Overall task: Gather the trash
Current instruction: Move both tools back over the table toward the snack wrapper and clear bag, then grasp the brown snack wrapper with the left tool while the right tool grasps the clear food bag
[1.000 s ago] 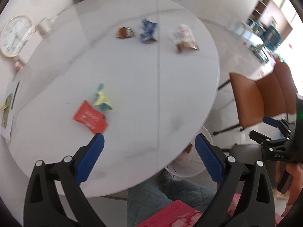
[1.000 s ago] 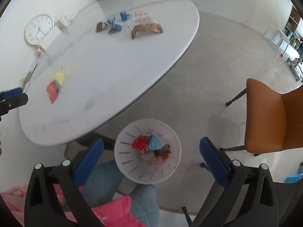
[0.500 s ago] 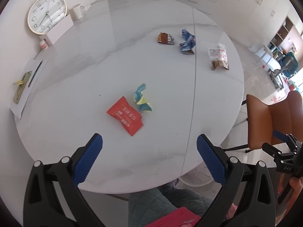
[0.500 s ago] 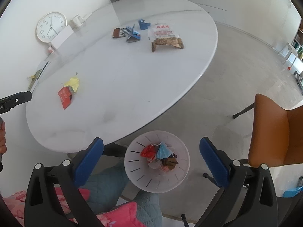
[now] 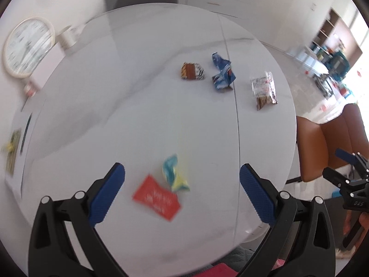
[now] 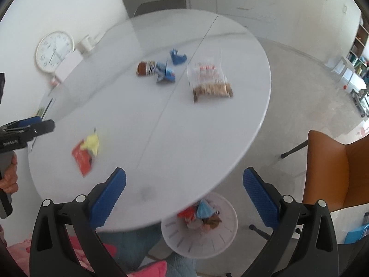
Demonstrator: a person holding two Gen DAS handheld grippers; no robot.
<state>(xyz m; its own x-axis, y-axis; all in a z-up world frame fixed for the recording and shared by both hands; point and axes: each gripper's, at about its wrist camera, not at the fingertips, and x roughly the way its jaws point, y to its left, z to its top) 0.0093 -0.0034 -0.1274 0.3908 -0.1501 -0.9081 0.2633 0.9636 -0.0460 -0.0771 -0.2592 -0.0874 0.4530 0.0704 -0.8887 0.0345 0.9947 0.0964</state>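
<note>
wrappers (image 5: 157, 200): 5 on table | bins (image 6: 221, 242): 1 | clocks (image 6: 54, 51): 1

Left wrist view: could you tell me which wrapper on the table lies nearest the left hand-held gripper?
The red wrapper, flat between the open left hand-held gripper fingers. The yellow-and-blue wrapper touches its far edge; the other three lie across the table.

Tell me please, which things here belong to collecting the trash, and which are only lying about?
For the job:
red wrapper
yellow-blue wrapper
brown striped wrapper
blue wrapper
clear snack bag
white bin, already holding trash

Just lying about:
wall clock
white mug
orange chair
papers
</note>
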